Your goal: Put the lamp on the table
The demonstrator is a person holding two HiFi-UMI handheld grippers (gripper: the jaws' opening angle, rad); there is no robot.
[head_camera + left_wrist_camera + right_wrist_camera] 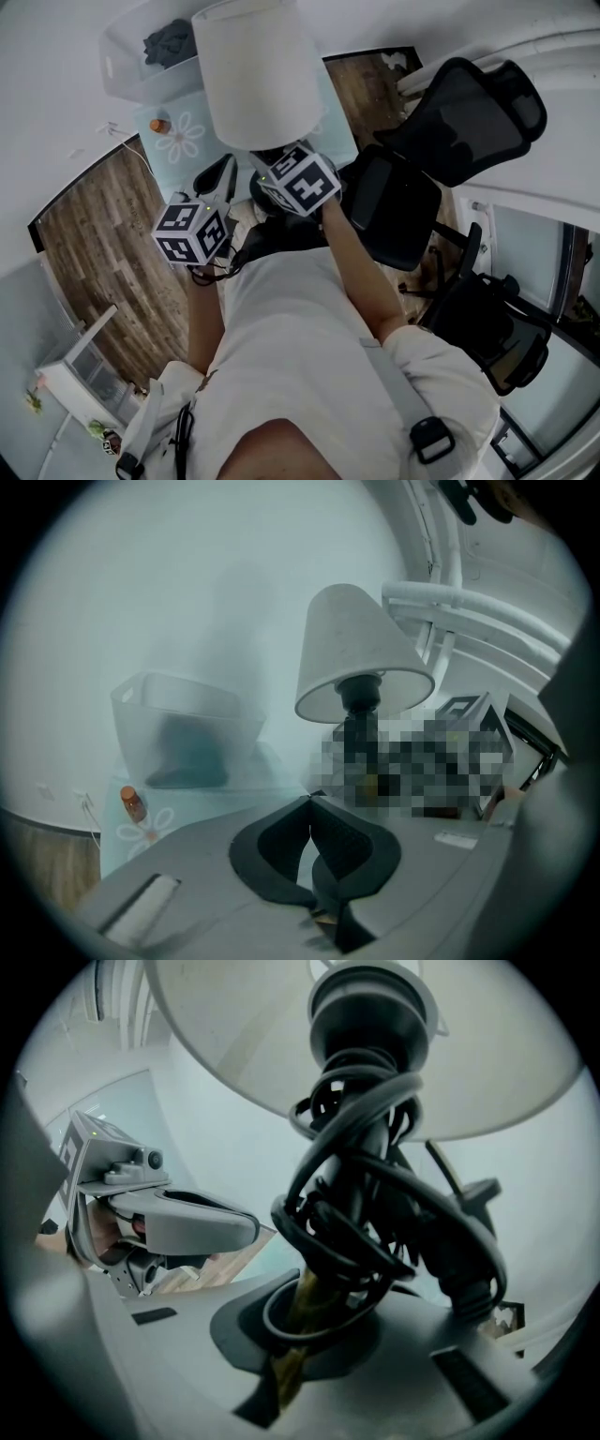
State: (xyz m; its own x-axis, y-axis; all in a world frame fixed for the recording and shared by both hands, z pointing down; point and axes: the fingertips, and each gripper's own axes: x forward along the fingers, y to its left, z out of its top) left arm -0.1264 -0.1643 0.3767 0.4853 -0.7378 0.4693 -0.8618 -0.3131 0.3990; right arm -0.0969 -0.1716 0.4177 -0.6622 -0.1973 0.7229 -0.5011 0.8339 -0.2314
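The right tongs (298,1321) are closed tight on the thin gold stem of the lamp (255,75), just under its wound-up black cord (375,1232); the lamp is upright in the air, white shade on top, not resting on the pale blue surface (202,108); the left tongs (309,803) are closed and hold nothing; a clear box (131,47) and a small orange bottle (160,125) sit on the surface.

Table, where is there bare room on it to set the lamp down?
The table is bare in front of the bin, between the small orange bottle and the lamp. The far left corner is crowded by the bin and bottle; the lamp hides the rest.
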